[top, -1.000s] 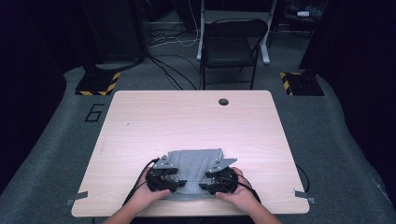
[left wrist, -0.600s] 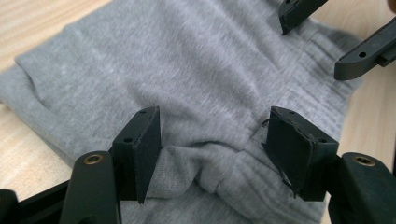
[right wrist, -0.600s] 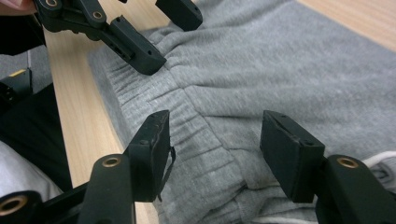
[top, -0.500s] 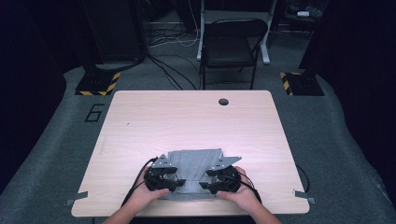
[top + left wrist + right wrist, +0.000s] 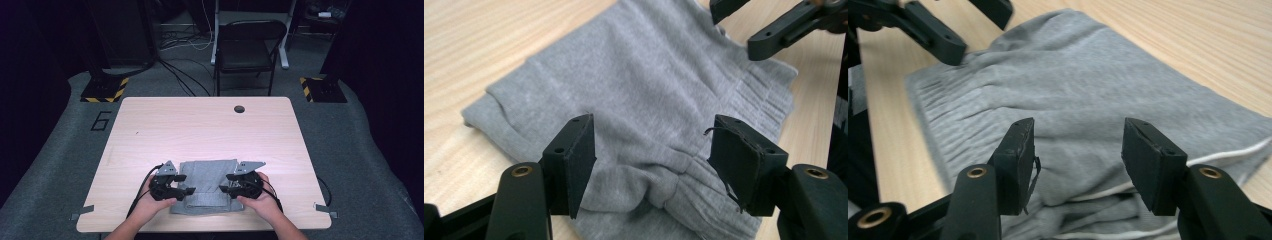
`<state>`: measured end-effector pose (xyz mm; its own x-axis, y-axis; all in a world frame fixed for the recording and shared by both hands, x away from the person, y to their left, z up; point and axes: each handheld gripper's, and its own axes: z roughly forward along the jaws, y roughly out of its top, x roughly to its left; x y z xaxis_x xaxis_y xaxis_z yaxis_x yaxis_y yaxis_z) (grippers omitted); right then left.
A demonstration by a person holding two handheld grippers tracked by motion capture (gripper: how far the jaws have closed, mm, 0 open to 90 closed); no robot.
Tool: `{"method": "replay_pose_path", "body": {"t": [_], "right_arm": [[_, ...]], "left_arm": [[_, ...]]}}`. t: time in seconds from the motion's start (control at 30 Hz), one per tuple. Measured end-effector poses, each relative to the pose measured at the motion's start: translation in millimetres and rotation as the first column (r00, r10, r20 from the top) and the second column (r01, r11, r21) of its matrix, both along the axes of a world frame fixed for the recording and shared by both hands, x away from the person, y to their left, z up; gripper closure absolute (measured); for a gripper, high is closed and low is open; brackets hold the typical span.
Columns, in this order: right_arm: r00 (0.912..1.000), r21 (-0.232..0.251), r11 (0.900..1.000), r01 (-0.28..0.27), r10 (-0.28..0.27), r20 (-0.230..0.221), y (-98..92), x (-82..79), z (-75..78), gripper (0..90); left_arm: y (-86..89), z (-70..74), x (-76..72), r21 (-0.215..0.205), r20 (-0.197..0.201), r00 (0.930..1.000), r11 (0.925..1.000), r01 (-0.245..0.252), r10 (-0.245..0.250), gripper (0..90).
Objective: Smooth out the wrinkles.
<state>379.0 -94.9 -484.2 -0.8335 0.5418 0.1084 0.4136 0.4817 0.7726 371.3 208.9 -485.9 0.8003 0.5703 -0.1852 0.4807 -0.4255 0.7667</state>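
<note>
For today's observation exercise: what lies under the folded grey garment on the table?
The folded grey garment lies flat on the light wooden table, whose surface shows all around it. Whatever might sit beneath the cloth is covered; the layers hide it.

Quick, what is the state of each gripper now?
Left gripper: open over the grey folded garment, gripping nothing.
Right gripper: open, jaws just closing slightly, garment not pinched.

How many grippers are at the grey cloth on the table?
2. The left gripper is over the grey cloth at its left side; the right gripper is over its right side.
</note>
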Motion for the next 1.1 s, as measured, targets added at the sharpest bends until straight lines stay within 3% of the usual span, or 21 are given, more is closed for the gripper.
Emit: {"method": "replay_pose_path", "body": {"t": [0.13, 0.17, 0.3, 0.47, 0.67, 0.73, 0.87, 0.9, 1.1], "right_arm": [[0.9995, -0.032, 0.999, 0.026, -0.026, 0.018, -3.4, 6.8, -4.3, 46.9], [0.9993, -0.039, 0.999, 0.038, -0.038, 0.005, -3.9, 8.2, -6.5, 47.0], [0.9984, -0.055, 0.997, 0.056, -0.056, -0.004, -7.3, 11.7, -11.9, 49.6], [0.9981, -0.066, 0.996, 0.059, -0.06, -0.016, -9.6, 12.9, -14.4, 51.1], [0.9978, -0.071, 0.996, 0.061, -0.063, -0.023, -12.5, 11.2, -15.2, 51.6], [0.9977, -0.068, 0.996, 0.062, -0.064, -0.023, -12.9, 11.4, -15.9, 52.1], [0.9979, -0.072, 0.996, 0.061, -0.062, -0.015, -12.2, 10.9, -16.8, 52.1], [0.9983, -0.078, 0.995, 0.056, -0.057, -0.01, -12.4, 10.8, -17.1, 52.2], [0.9983, -0.078, 0.995, 0.057, -0.058, -0.001, -11.0, 10.5, -18.2, 52.1]], "left_arm": [[-0.3, -0.1, 1.9, -0.002, 0.009, 0.9999, 0.9999, -0.012, 0.012, 33.2], [0.4, 0.5, 2.9, 0.0, 0.002, 1.0, 1.0, -0.01, 0.01, 32.8], [3.1, 2.6, 7.2, -0.043, -0.028, 0.9988, 0.9983, -0.04, 0.039, 29.3], [10.1, 6.5, 15.1, -0.072, -0.012, 0.9971, 0.9946, -0.076, 0.075, 23.7], [18.5, 10.4, 31.0, -0.044, 0.009, 0.9946, 0.9937, -0.103, 0.103, 21.7], [17.8, 9.3, 38.9, -0.031, 0.013, 0.9908, 0.9905, -0.134, 0.134, 23.2], [18.1, 5.7, 56.1, -0.015, 0.013, 0.9884, 0.9884, -0.151, 0.151, 30.8], [17.4, 4.8, 59.2, -0.018, -0.004, 0.9873, 0.9872, -0.159, 0.159, 32.6], [16.7, -7.2, 75.7, 0.013, -0.018, 0.9801, 0.9802, -0.197, 0.198, 41.3]]}}
